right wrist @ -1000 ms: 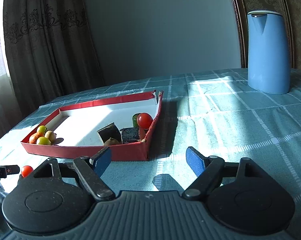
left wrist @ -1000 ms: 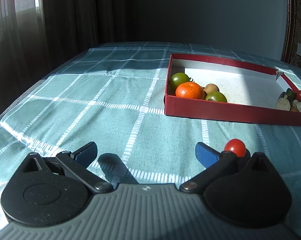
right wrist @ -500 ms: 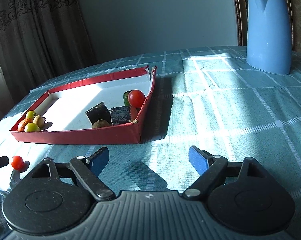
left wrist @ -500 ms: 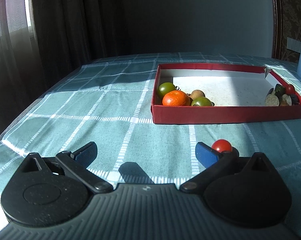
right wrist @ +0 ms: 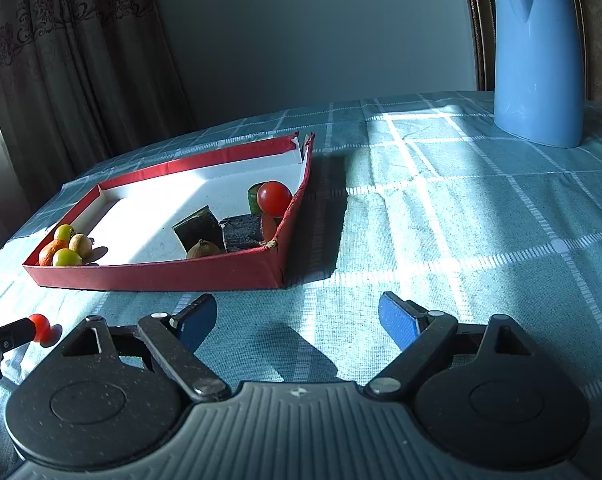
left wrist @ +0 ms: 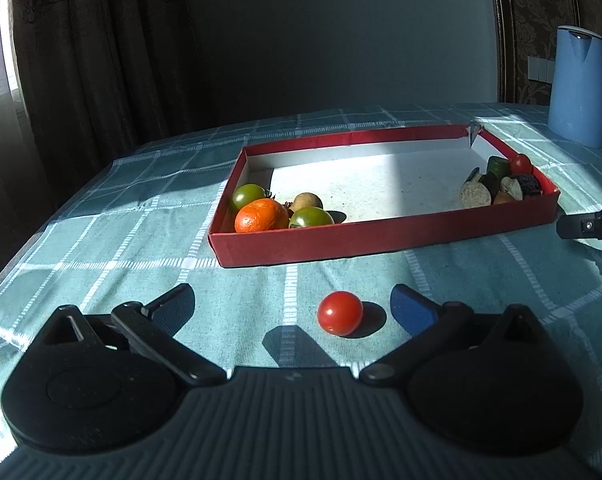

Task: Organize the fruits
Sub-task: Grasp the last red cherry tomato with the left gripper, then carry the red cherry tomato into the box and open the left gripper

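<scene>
Left tool (left wrist: 291, 304) open | cherry tomato (left wrist: 339, 313): small, round, glossy red

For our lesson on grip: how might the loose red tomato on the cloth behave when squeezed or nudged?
The tomato is round and lies free on the cloth, so a nudge would probably roll it. Its glossy skin suggests it could slip between the open left hand-held gripper fingers, and it may bruise.

No readable text, label, brand or number anywhere. Only a small embossed emblem at 12 o'clock on each gripper body (left wrist: 292, 376) (right wrist: 297, 392), perhaps a logo, too small to make out.
</scene>
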Tool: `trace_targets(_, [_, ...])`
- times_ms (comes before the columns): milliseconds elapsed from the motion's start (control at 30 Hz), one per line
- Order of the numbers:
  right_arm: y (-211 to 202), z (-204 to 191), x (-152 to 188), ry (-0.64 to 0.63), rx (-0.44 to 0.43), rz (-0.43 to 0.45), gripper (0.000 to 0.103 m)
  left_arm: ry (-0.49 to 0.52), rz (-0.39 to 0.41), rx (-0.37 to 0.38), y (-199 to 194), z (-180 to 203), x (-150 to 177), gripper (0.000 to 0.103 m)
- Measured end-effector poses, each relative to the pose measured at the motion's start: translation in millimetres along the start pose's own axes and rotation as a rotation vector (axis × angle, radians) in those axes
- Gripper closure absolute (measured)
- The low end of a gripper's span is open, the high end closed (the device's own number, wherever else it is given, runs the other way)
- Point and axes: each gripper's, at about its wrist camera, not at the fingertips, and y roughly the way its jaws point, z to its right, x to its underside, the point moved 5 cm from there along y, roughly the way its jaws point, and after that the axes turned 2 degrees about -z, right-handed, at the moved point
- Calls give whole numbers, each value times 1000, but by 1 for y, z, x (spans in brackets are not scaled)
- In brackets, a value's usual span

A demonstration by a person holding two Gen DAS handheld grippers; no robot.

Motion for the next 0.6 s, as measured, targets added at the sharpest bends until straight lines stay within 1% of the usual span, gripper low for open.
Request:
trace_targets(67, [0,0,0,0,0,0,15,-8,-34,17,8,4,0,3])
trace_targets(100, [0,0,0,0,0,0,15,-8,-48,19,11,5,0,14])
trace_targets(133, [0,0,0,0,0,0,15,-3,-71,27,14,7,2,22])
trace_targets(200, [0,0,0,1,0,0,15,-16,-85,23,19,6,3,21])
trace_targets(300, [-1,0,0,1,-1,1,15,-41,-91,26,21,2,2,22])
trace_targets(367, [-1,0,0,1,0,1,15,-54,-92,46,22,1,2,30])
trace_targets(433, [-1,0,0,2,-2,2,15,-64,-90,73,21,3,1,48])
trace_targets(467, [-1,0,0,2,-1,1,15,-66,-87,86,21,4,1,53])
trace_targets(500, [-1,0,0,1,-1,1,15,-61,-82,94,20,6,1,63])
trace_targets(533, [-1,0,0,1,-1,1,15,-54,-78,98,20,8,0,70])
trace_targets(567, [-1,0,0,2,-2,1,15,-49,-76,100,19,10,0,72])
trace_targets(600, [-1,0,0,2,-1,1,15,-46,-74,104,18,11,1,78])
